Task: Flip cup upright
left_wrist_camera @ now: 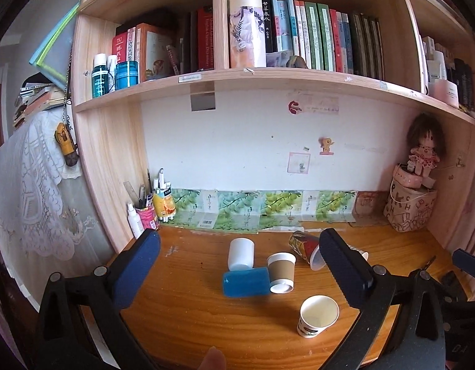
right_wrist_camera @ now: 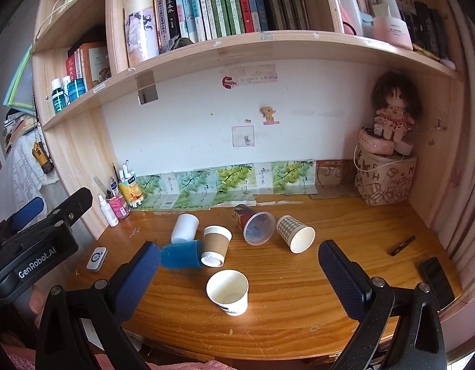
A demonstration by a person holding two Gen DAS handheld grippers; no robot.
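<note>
Several cups sit on the wooden desk (right_wrist_camera: 299,323). A white paper cup (right_wrist_camera: 228,291) (left_wrist_camera: 318,315) stands upright nearest me. A blue cup (right_wrist_camera: 181,254) (left_wrist_camera: 246,281), a brown-sleeved cup (right_wrist_camera: 215,245) (left_wrist_camera: 280,273), a white cup (right_wrist_camera: 184,228) (left_wrist_camera: 241,253), a red patterned cup (right_wrist_camera: 252,223) (left_wrist_camera: 305,246) and a checked cup (right_wrist_camera: 294,232) lie on their sides. My left gripper (left_wrist_camera: 237,265) is open and empty above the cups. My right gripper (right_wrist_camera: 237,265) is open and empty over the desk's front; the left gripper's body shows at far left (right_wrist_camera: 36,240).
A pen holder and bottles (right_wrist_camera: 120,197) stand at the back left. A doll on a patterned bag (right_wrist_camera: 385,166) fills the back right corner. A phone (right_wrist_camera: 436,279) and a pen (right_wrist_camera: 402,245) lie at the right, a small white device (right_wrist_camera: 97,258) at the left. Bookshelves hang above.
</note>
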